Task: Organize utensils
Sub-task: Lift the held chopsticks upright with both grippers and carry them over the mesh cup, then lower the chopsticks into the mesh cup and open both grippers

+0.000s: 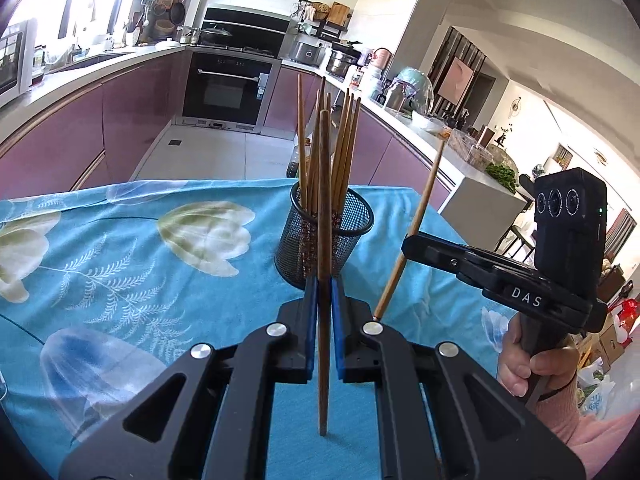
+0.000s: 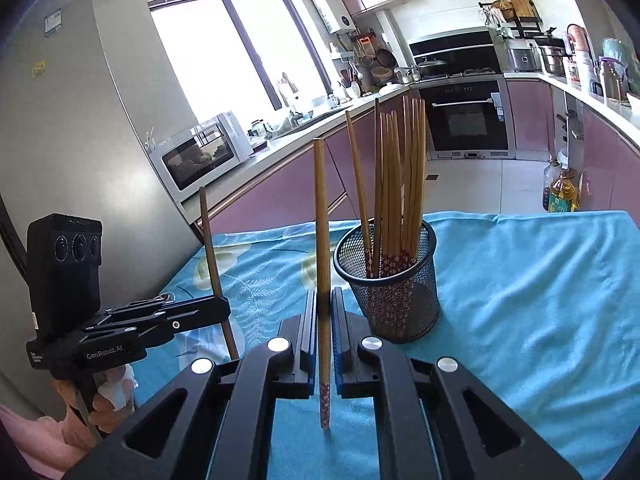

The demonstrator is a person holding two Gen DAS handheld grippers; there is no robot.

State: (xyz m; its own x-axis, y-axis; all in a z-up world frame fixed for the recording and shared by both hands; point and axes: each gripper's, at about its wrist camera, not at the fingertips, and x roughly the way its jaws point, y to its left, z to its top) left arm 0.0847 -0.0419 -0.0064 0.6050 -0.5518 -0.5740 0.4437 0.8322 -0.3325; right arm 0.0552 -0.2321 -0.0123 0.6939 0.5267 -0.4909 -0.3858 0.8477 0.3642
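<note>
Only right view shows patterned chopstick [image 2: 322,280] tip, perhaps floral.

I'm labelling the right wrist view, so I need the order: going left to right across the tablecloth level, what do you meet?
Left gripper, shut on a darker chopstick → right gripper, shut on a lighter chopstick → black mesh holder full of chopsticks → bare blue tablecloth.
</note>
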